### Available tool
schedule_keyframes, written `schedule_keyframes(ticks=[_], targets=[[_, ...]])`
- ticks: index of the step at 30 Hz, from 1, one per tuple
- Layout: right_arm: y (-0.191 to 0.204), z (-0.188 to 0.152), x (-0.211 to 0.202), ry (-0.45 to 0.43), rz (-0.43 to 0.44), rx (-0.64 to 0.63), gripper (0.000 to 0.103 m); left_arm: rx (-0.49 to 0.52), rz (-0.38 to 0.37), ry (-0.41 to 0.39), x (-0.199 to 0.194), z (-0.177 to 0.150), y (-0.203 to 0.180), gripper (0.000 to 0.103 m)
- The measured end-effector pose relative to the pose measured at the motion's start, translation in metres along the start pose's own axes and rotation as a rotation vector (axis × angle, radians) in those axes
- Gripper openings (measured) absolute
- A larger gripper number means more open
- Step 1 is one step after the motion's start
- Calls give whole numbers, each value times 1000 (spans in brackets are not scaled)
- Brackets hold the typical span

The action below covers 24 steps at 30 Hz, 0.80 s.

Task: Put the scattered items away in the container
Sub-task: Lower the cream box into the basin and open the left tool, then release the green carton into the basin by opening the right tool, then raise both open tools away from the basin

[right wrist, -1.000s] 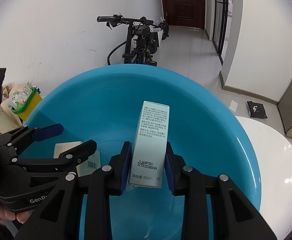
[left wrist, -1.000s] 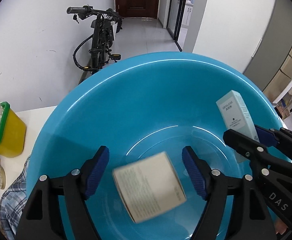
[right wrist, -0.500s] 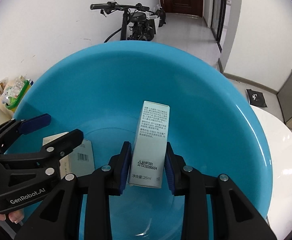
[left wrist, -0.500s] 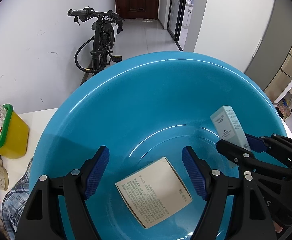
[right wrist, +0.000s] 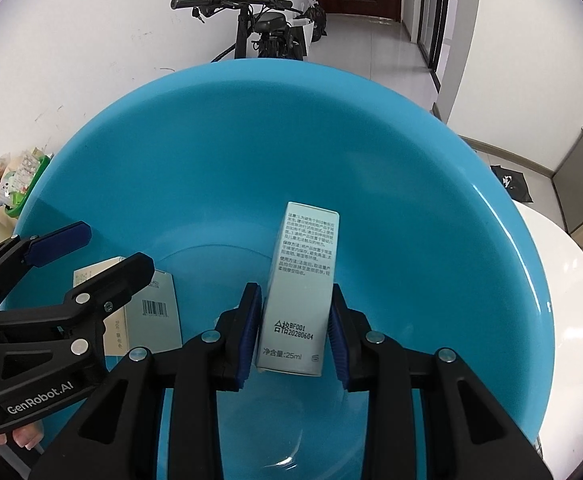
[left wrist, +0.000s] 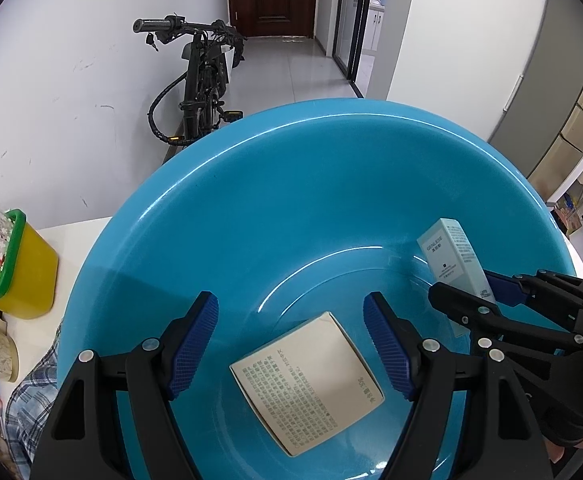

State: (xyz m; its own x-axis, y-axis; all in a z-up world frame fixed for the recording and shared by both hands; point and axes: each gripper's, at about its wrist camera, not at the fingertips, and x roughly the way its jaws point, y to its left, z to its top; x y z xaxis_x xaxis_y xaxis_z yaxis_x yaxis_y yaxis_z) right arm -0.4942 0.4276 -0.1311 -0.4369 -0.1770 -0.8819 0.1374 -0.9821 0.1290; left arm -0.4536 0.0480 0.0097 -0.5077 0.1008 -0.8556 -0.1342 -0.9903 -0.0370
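Right hand-held gripper [right wrist: 293, 336] clamps a tall pale-green carton [right wrist: 301, 292] upright over a large blue basin [right wrist: 371, 128]. Left hand-held gripper [left wrist: 291, 344] hovers wide apart and holds nothing; below it a flat cream box [left wrist: 306, 384] lies on the basin floor.

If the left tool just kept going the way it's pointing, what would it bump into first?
Probably the flat cream cardboard box lying on the floor of the big blue plastic basin, right between the open left tool. Depth is hard to judge.
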Motion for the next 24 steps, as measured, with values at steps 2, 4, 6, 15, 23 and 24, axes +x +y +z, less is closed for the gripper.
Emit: schedule_keyframes(ticks=[2,4,6,15,23,24], targets=[[-1,0,-1,1,-1,6,30,0,1,0,0,0,0,77],[-2,1,-1,2,0,19,32,-2,5,-4,0,0,0,77],[-4,4,-1,0,0,30,44,-6,8,-16,-2,0,1,77],[-4,6,-12,-50,-8,35,60,-17,9,-54,-12,3,6,77],[-4,11,-38,-182,-38,36,81,-30,31,-133,-30,5,6,77],[-3,12,-44,-213,-54,27,84,-37,35,-150,-34,5,7,77]])
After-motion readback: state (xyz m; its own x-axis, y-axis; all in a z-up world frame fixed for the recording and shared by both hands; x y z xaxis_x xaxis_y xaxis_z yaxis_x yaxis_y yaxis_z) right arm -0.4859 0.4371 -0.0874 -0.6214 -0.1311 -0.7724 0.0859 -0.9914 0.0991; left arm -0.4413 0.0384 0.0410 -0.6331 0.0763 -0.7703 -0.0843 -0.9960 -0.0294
